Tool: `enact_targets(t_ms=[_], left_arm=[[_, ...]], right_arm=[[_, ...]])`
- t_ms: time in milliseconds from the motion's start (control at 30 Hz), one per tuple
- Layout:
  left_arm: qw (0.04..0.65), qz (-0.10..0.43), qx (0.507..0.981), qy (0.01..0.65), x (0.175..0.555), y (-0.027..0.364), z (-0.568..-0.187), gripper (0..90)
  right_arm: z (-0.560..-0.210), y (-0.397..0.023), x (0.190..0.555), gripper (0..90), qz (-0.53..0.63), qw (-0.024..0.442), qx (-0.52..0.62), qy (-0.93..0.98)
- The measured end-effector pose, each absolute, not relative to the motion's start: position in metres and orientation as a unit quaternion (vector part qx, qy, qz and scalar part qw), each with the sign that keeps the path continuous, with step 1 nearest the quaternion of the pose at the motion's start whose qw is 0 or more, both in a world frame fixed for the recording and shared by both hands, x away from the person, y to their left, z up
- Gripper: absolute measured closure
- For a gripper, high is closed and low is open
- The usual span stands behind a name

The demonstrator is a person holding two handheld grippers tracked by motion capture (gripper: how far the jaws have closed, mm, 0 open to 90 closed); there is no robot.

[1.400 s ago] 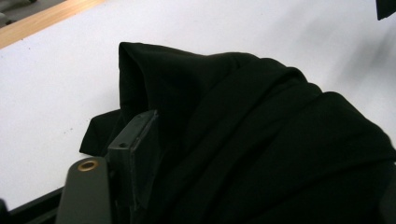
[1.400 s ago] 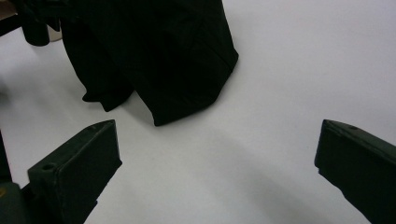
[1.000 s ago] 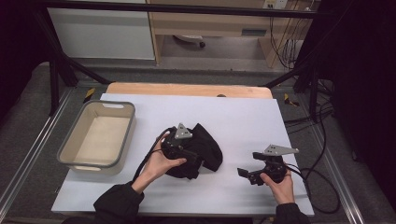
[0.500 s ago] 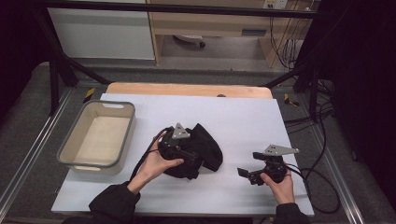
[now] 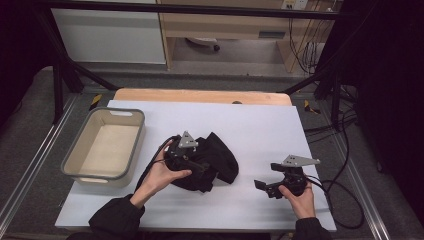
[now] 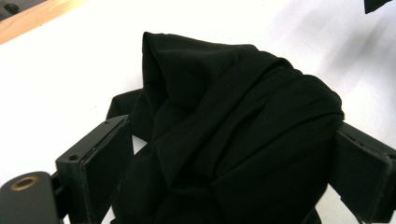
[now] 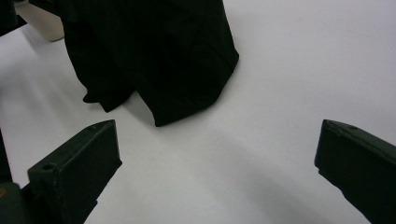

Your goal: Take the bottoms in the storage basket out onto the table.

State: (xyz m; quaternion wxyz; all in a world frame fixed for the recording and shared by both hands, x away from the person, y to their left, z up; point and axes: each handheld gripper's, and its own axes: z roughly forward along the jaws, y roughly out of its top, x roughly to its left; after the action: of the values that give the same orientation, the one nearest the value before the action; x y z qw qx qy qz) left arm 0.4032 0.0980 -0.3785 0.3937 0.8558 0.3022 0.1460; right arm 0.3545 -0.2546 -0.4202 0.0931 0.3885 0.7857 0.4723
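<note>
Black cloth (image 5: 215, 162), bunched at the table's (image 5: 260, 125) centre, is straddled by the left gripper (image 6: 229, 186) with jaws apart, best closed on a thick fold, while the right gripper (image 5: 270, 186) is held spread and empty at four o'clock.

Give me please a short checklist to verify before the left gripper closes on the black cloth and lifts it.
1. Black cloth sits between the left gripper jaws: ok.
2. Jaws are closed enough to hold it: cannot tell.
3. Right gripper is open and apart from the cloth: ok.
4. Bin is beside the cloth with nothing inside: ok.
5. Cable is free of the cloth: cannot tell.
</note>
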Motion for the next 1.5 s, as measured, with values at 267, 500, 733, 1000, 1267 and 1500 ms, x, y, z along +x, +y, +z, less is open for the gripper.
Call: enact_targets(t_ms=[267,500,733,1000,1267,1500], left_arm=[[0.396,0.148,0.854,0.302,0.401,0.105,-0.375,6.0],[0.398,0.150,0.853,0.303,0.399,0.112,-0.373,5.9],[0.401,0.155,0.850,0.304,0.395,0.124,-0.372,6.0],[0.401,0.164,0.847,0.309,0.391,0.139,-0.374,6.0],[0.404,0.172,0.841,0.317,0.388,0.156,-0.374,6.0],[0.402,0.176,0.837,0.327,0.386,0.171,-0.376,6.0]], right_arm=[[-0.421,-0.254,0.355,0.6,0.472,0.093,0.388,0.786],[-0.421,-0.254,0.355,0.5,0.472,0.093,0.388,0.786],[-0.421,-0.254,0.355,0.6,0.471,0.092,0.389,0.786],[-0.420,-0.254,0.355,0.6,0.472,0.093,0.388,0.786],[-0.420,-0.254,0.355,0.6,0.471,0.093,0.389,0.786],[-0.420,-0.254,0.355,0.6,0.471,0.092,0.389,0.786]])
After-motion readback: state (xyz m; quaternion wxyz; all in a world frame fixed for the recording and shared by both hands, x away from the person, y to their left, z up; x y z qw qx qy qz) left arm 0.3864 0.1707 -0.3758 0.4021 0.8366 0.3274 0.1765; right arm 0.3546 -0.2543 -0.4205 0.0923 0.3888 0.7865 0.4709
